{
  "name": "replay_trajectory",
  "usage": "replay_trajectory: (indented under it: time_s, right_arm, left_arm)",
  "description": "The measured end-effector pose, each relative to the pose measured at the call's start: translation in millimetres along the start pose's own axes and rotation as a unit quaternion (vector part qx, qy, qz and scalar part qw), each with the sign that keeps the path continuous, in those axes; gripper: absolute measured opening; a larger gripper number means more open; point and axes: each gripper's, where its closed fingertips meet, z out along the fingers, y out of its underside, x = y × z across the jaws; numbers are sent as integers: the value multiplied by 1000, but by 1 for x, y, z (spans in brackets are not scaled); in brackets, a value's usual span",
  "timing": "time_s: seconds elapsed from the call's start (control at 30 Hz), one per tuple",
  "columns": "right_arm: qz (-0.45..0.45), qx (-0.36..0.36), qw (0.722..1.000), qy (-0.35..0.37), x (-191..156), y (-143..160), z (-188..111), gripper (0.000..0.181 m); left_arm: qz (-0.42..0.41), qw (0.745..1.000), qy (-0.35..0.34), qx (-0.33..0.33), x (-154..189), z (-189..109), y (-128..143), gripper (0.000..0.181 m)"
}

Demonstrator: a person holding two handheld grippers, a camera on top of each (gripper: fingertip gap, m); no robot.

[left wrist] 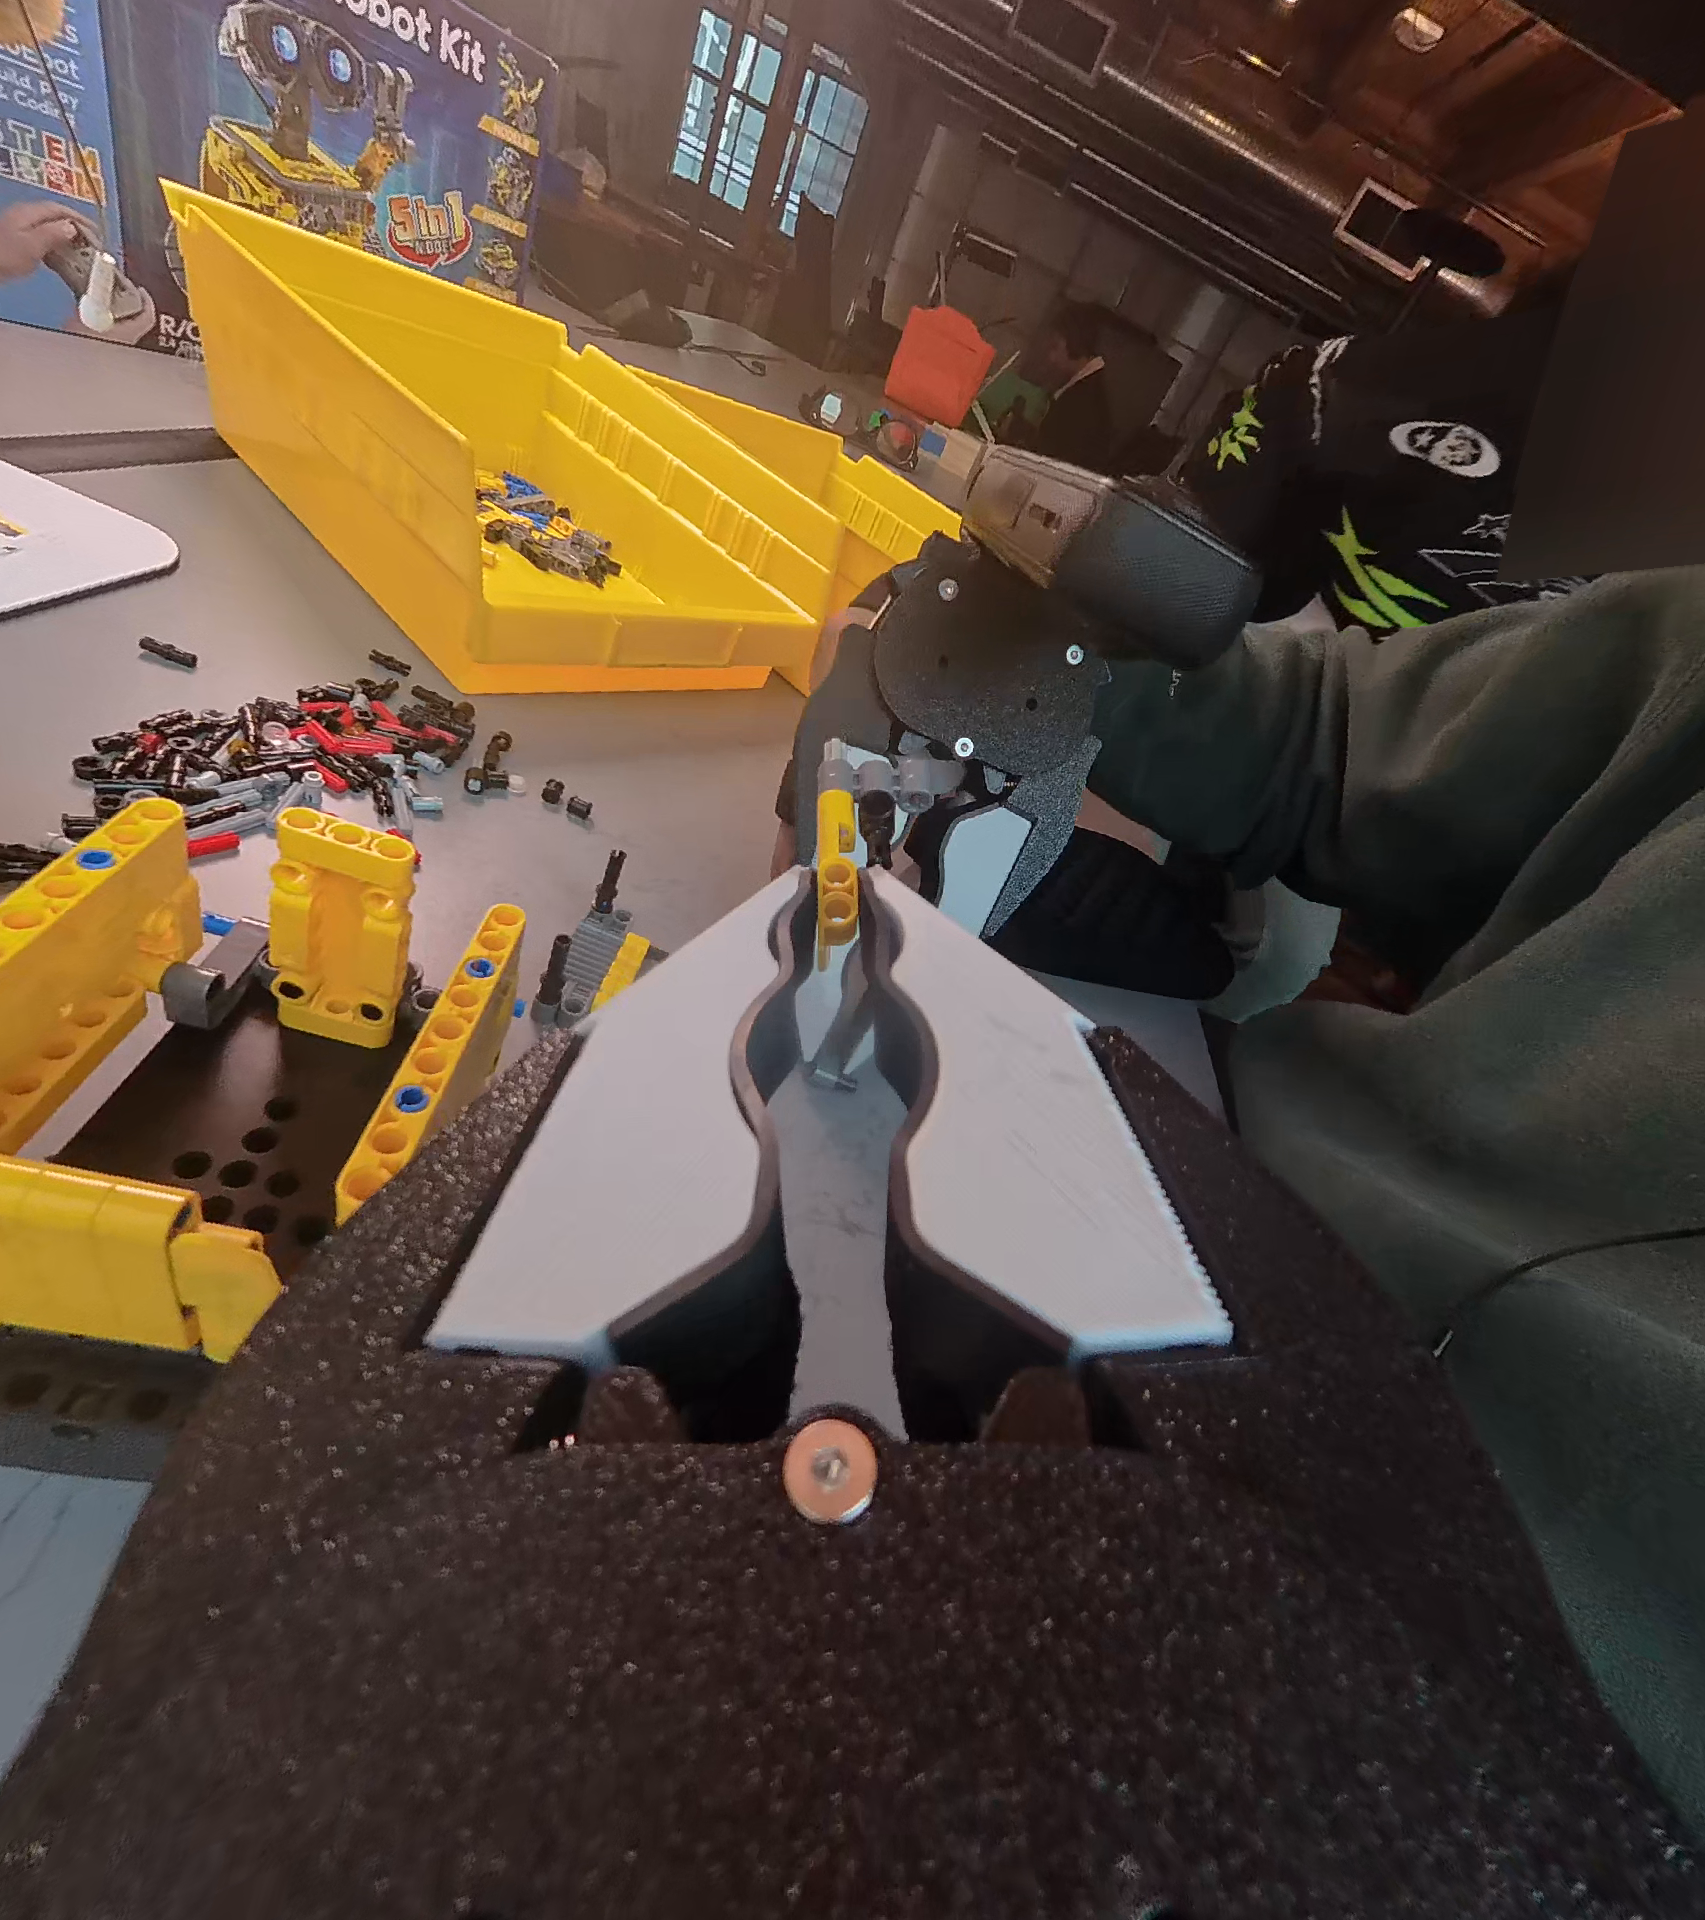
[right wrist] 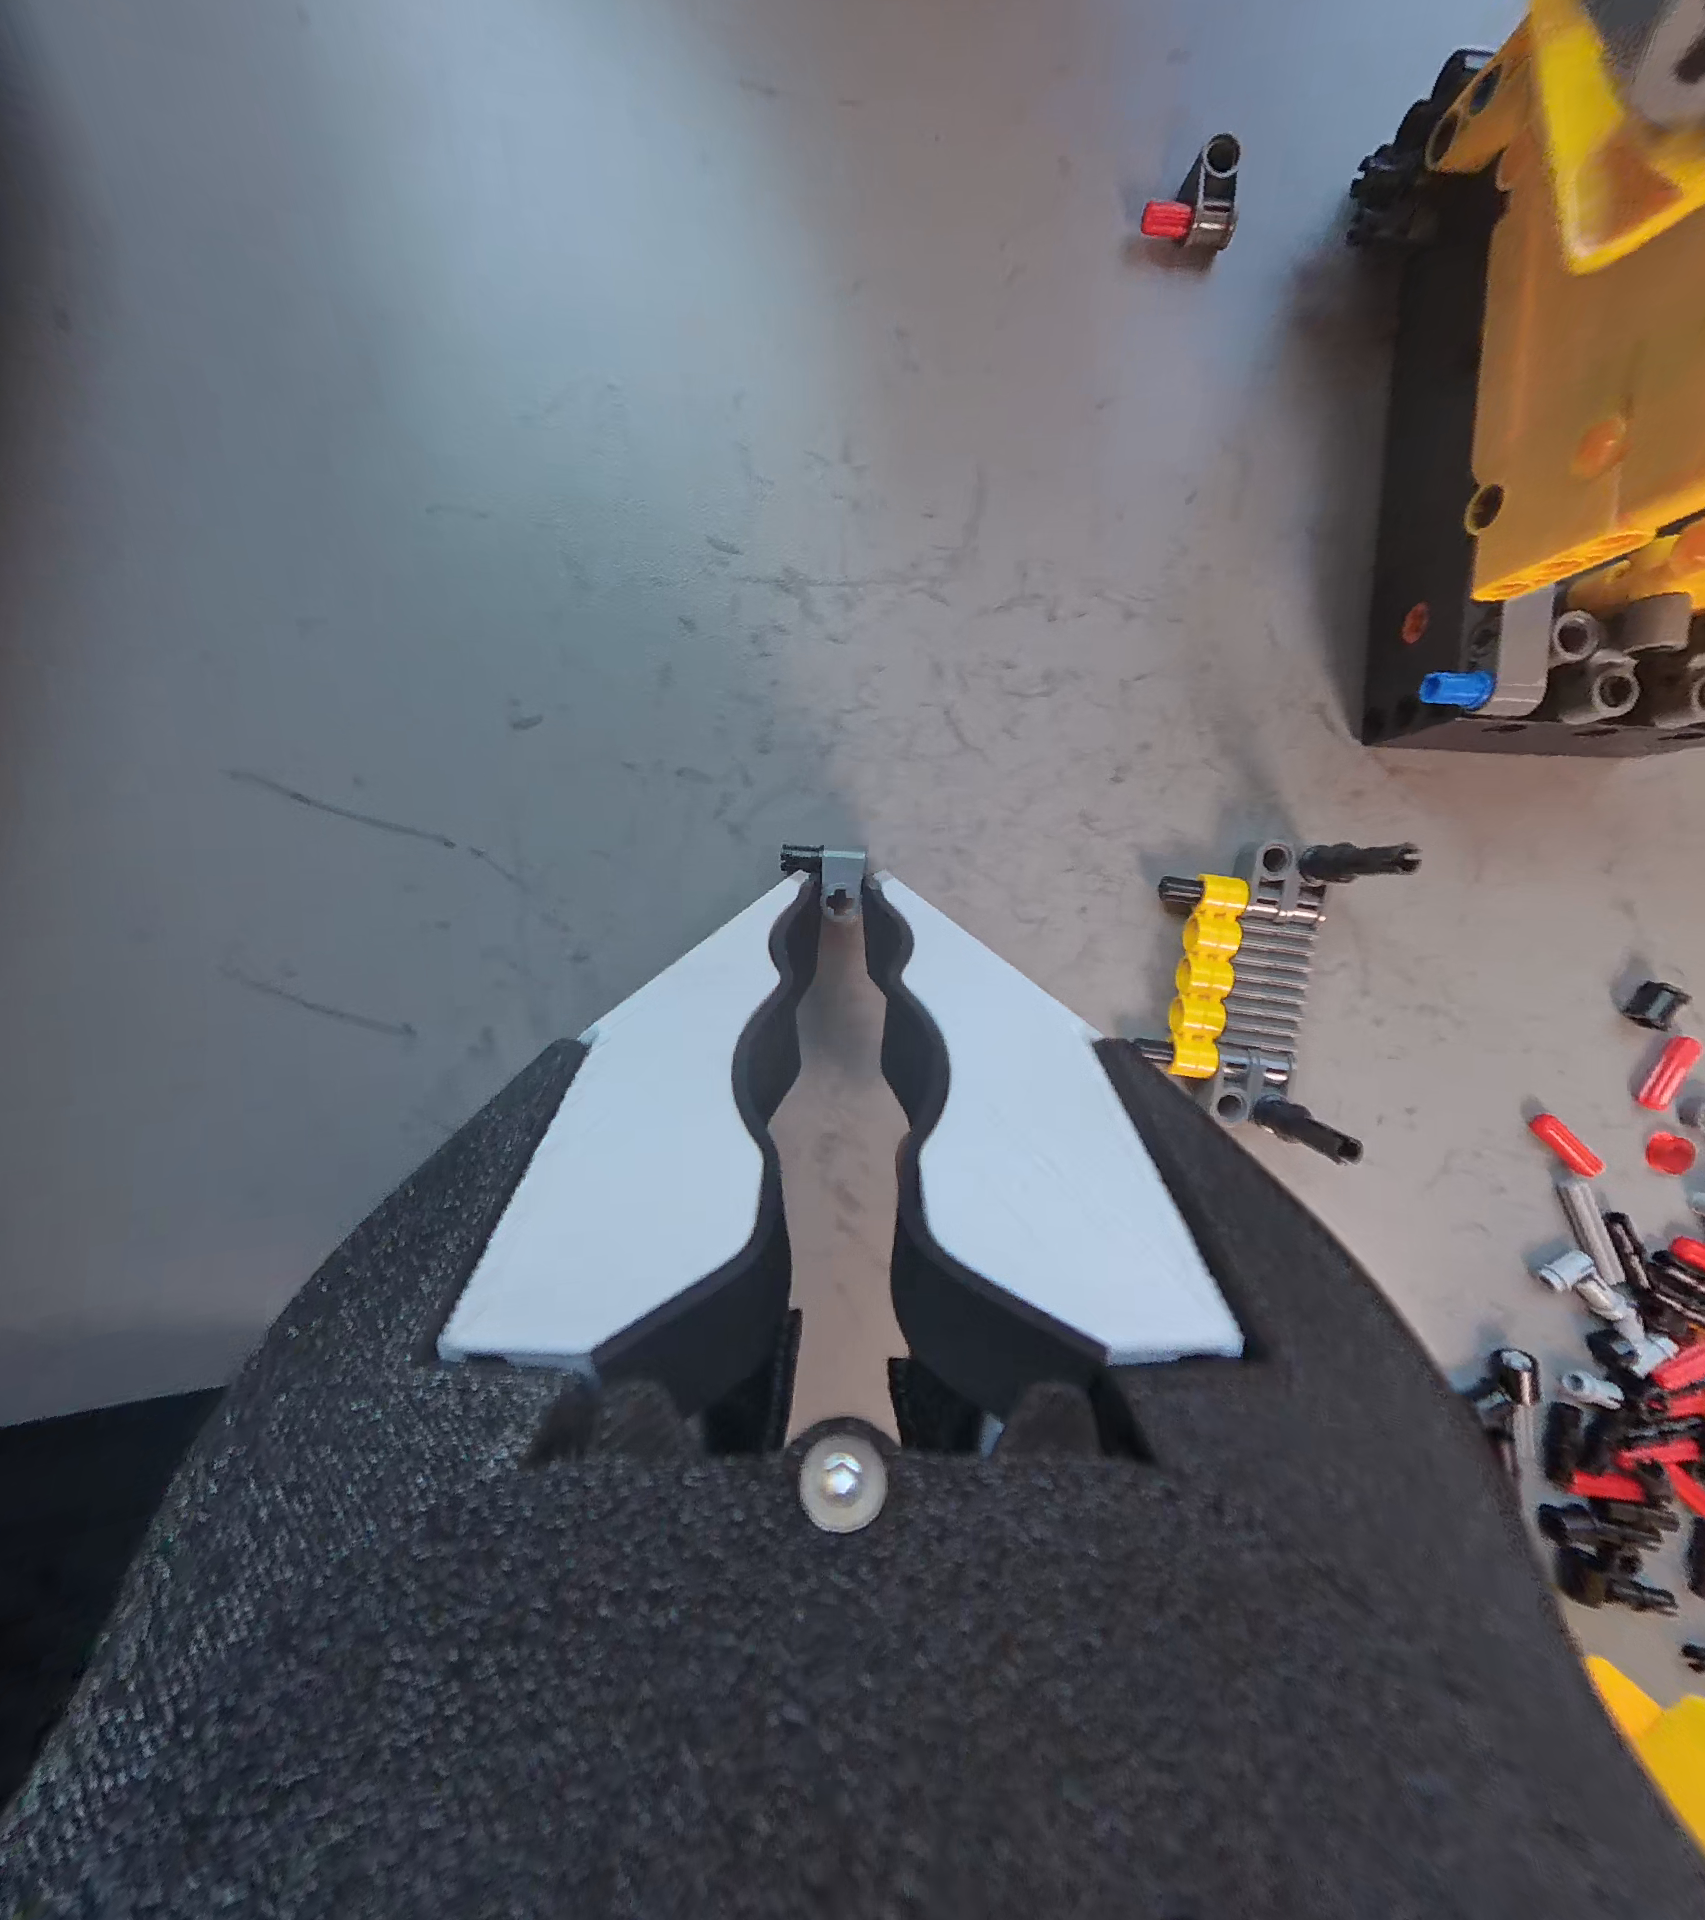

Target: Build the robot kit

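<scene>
The left gripper (left wrist: 837, 894) has its white, wavy-edged fingers (left wrist: 682, 1091) closed on a small yellow plastic beam with round holes (left wrist: 835, 883); the beam's long axis runs forward along the fingers, its far end projecting past the tips and its near end hidden between them. A thin grey rod (left wrist: 843, 1039) hangs in the gap behind it; how it attaches is hard to make out. Just beyond, the right gripper (left wrist: 931, 790) points down toward the beam from above, held by a dark-sleeved arm (left wrist: 1450, 790). In its own view, the right gripper (right wrist: 840, 883) pinches a small grey connector with a black pin (right wrist: 832, 878) at the tips, the pin pointing left, above the grey desk (right wrist: 412, 520). To the right lie a yellow-and-grey sub-assembly (right wrist: 1243, 987), a heap of red, black and grey pins (right wrist: 1679, 1351) and a yellow-and-black model (right wrist: 1606, 416), cut off by the frame edge.
</scene>
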Motion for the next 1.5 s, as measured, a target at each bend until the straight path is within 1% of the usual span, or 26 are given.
replay_trajectory:
  time_s: [0.27, 0.43, 0.5, 0.6, 0.73, 0.8, 0.9, 1.03, 1.2, 1.5]
  right_arm:
    - [-27, -11, 999, -15, -1, 0, 1, 9]
    - [-13, 6, 1000, 14, 7, -1, -5, 16]
    - [3, 21, 999, 37, 13, -2, -11, 16]
    - [50, 20, 997, 61, 15, 6, -18, 16]
    - [89, 31, 995, 26, -11, 9, -17, 10]
    - [107, 32, 994, 20, -19, 9, -13, 11]
    - [131, 36, 990, 27, -18, 10, -7, 16]
    - [156, 55, 986, 32, -8, 4, -3, 19]
    - [150, 57, 987, 33, -3, 1, -1, 20]
    - [155, 62, 985, 45, -1, 1, 0, 15]
  left_arm:
    - [-6, 1000, 1, -9, -1, 2, 4, 6]
    - [0, 1000, -12, -24, -4, 3, 9, 6]
    - [4, 999, -18, -33, -6, 4, 12, 6]
    - [11, 999, -26, -46, -7, 5, 16, 6]
    - [15, 997, -35, -64, -10, 7, 22, 6]
    - [14, 996, -38, -79, -11, 8, 27, 6]
    - [24, 992, -49, -113, -15, 10, 39, 6]
    - [46, 986, -57, -151, -16, 13, 53, 6]
    - [39, 987, -54, -149, -17, 13, 52, 6]
    - [39, 987, -50, -147, -14, 13, 52, 6]
